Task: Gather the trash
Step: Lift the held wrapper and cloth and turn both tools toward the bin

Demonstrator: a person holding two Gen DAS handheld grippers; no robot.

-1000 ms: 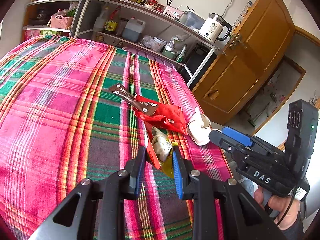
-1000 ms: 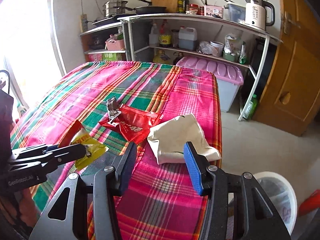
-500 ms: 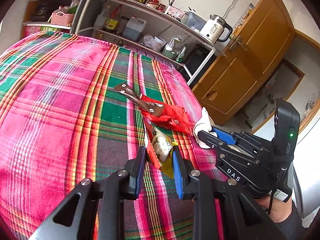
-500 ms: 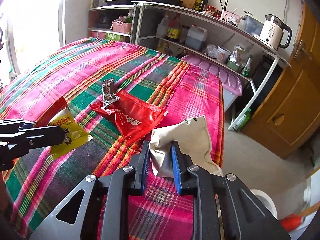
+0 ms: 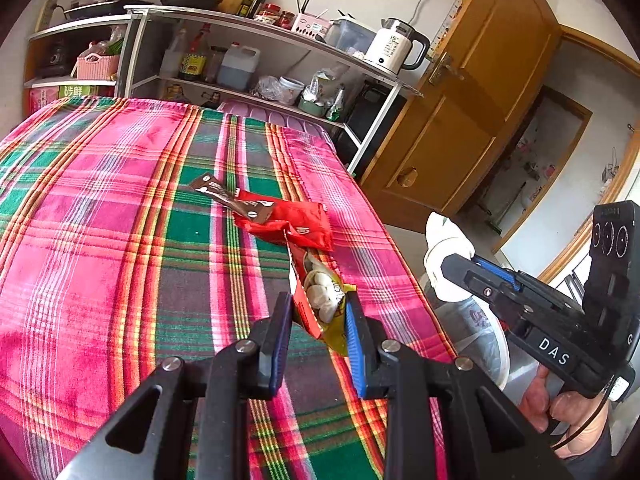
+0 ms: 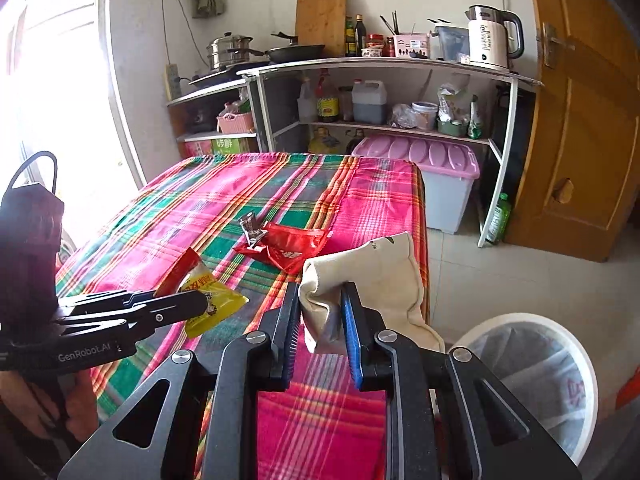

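Left hand-held gripper [image 5: 318, 314] clamps yellow-red snack bag [image 5: 320, 292] above the desk [image 5: 100, 240]. Right hand-held gripper [image 6: 320, 320] pinches white pouch [image 6: 376, 276] beside bin [image 6: 532, 376].

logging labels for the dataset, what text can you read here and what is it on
"DAS": side of the right gripper.
"GenRobot.AI": side of the left gripper.
Yellow snack packet: printed characters, too blurred to read.
Red wrapper, white bag, kettle, bin liner: print too small to read.

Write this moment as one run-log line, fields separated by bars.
left gripper: shut on red-yellow snack wrapper | right gripper: shut on cream-white pouch | white lined bin: below right | red packet: on table
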